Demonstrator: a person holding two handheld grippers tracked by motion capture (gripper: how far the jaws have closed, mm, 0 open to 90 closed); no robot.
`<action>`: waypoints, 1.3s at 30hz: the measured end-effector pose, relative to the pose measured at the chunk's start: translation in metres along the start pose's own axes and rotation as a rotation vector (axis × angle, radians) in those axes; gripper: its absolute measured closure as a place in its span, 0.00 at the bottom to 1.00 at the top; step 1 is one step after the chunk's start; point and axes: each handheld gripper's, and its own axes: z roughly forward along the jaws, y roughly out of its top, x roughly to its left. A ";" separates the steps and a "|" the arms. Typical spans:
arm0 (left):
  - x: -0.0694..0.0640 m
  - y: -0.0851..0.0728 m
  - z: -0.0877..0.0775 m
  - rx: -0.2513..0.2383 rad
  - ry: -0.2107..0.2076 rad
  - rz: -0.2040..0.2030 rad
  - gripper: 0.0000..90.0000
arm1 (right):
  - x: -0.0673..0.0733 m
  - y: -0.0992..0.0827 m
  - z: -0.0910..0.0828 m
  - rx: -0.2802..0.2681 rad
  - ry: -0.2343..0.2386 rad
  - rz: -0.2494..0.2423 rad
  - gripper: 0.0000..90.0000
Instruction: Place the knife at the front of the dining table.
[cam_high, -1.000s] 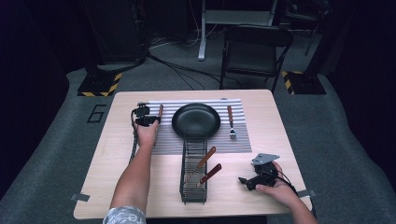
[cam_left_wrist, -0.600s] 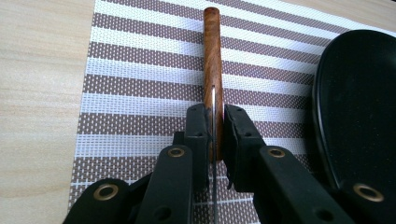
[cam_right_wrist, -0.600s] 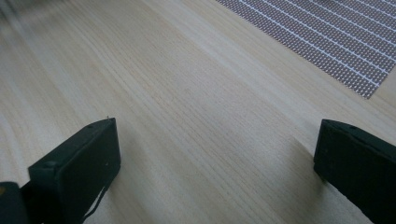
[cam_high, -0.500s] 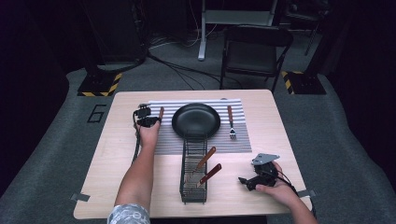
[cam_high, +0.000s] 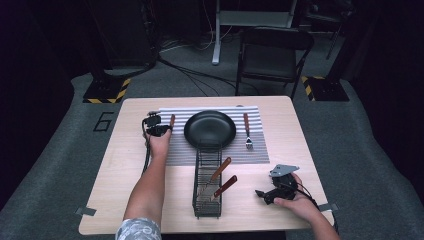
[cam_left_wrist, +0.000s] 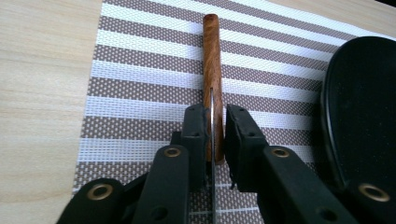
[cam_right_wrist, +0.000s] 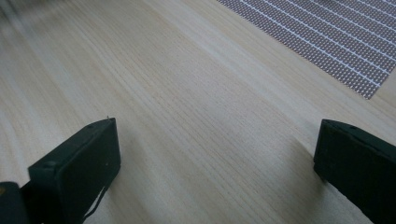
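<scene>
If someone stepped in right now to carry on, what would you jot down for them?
Left gripper: jaws have just eased a touch but stand nearly shut around a knife lying on the striped mat, left of the black plate.
Right gripper: open, nothing between its jaws, over bare table at the near right.
Done: fork lies right of the plate.
Left, probably: let go of the knife; two more wooden-handled utensils wait in the wire rack.
</scene>
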 end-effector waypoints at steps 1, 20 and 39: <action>0.001 0.000 0.000 0.001 -0.001 -0.002 0.84 | 0.000 0.000 0.000 0.000 0.000 -0.001 0.00; 0.006 0.005 -0.021 -0.024 -0.018 0.000 0.66 | 0.000 0.000 0.000 -0.001 0.000 -0.004 0.00; -0.014 0.018 -0.074 -0.016 -0.080 0.218 0.57 | -0.001 0.000 0.000 0.002 0.001 -0.012 0.00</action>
